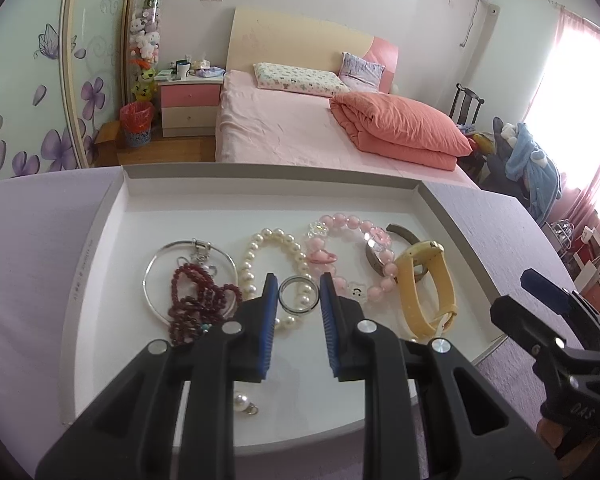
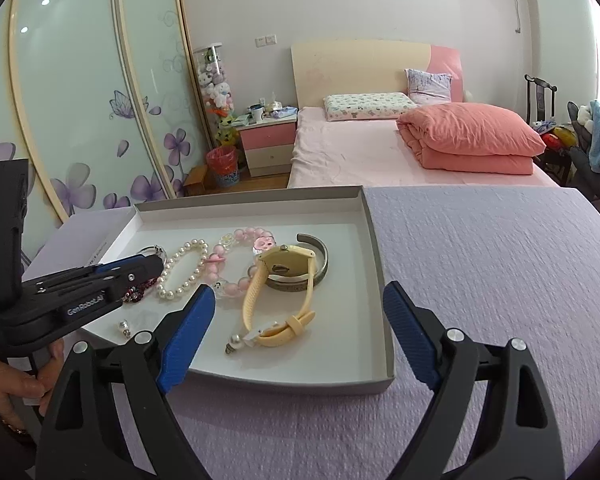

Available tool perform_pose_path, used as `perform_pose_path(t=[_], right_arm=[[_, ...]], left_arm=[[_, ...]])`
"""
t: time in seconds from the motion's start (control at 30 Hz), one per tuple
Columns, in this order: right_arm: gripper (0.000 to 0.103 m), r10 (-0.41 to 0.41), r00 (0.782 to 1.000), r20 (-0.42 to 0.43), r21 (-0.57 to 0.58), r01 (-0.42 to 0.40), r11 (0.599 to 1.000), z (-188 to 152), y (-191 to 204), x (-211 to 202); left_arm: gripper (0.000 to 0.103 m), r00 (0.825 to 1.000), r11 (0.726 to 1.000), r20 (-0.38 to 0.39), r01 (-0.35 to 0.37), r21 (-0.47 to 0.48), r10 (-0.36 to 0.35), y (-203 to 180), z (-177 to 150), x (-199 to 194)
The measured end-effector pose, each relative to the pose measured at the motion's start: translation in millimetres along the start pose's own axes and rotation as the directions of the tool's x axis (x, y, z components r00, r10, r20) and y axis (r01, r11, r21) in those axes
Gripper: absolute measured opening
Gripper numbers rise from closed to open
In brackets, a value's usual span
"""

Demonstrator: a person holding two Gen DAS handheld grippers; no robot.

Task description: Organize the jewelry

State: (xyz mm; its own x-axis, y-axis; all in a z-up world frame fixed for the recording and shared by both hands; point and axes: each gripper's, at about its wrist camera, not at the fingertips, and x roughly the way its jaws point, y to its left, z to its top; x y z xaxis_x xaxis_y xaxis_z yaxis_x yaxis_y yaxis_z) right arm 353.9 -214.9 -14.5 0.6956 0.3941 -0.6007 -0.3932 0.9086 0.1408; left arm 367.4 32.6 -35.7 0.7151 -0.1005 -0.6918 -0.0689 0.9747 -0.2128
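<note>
A white shallow tray [image 1: 112, 248] [image 2: 376, 264] on a lilac cloth holds jewelry: a silver bangle [image 1: 156, 264], dark red beads [image 1: 196, 300], a pearl bracelet [image 1: 256, 264] [image 2: 180, 272], a pink bead bracelet [image 1: 348, 224] [image 2: 240, 236], a yellow watch [image 1: 424, 284] [image 2: 276, 300], a metal cuff [image 2: 320, 264] and loose pearl earrings [image 1: 242, 402] [image 2: 236, 342]. My left gripper [image 1: 299, 300] is open, its jaws on either side of a silver ring [image 1: 299, 300] without touching it. My right gripper [image 2: 300, 332] is wide open over the tray's near right corner, empty.
The tray sits on a table covered in lilac cloth [image 2: 480, 280]. Beyond it are a pink bed [image 1: 300, 120], a nightstand [image 1: 188, 104], a red bin [image 1: 138, 120] and sliding wardrobe doors [image 2: 80, 120]. A chair with clothes [image 1: 528, 160] stands at right.
</note>
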Motion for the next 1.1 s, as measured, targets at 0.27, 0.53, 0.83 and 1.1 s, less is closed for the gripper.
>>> perform_pose_path(t=[0.27,0.53,0.83,1.1], right_arm=[[0.089,0.007,1.000,0.008,-0.026,-0.007,1.000,-3.0,6.1,-2.0],[0.102,0.020,0.999,0.031,-0.022,-0.019,1.000,-3.4,8.7,-11.7],[0.102,0.030,1.000,0.007,-0.001,-0.030,1.000,-5.8,14.7,-11.5],[0.102,0.005,0.999,-0.039,-0.011,-0.005,1.000,-10.8,29.3,0.0]], left_arm=[[0.034,1.000,1.000,0.009,-0.021,-0.009,0.021,1.5,-0.5,0.3],[0.093,0.993,0.996,0.085,-0.078,-0.042,0.081,15.9,-1.4,-28.4],[0.101,0.991,0.989,0.086,-0.094,-0.114,0.104,46.8,-7.8,-51.7],[0.101,0.984,0.983,0.089,-0.145,-0.116,0.156,59.2,-18.8,-63.8]])
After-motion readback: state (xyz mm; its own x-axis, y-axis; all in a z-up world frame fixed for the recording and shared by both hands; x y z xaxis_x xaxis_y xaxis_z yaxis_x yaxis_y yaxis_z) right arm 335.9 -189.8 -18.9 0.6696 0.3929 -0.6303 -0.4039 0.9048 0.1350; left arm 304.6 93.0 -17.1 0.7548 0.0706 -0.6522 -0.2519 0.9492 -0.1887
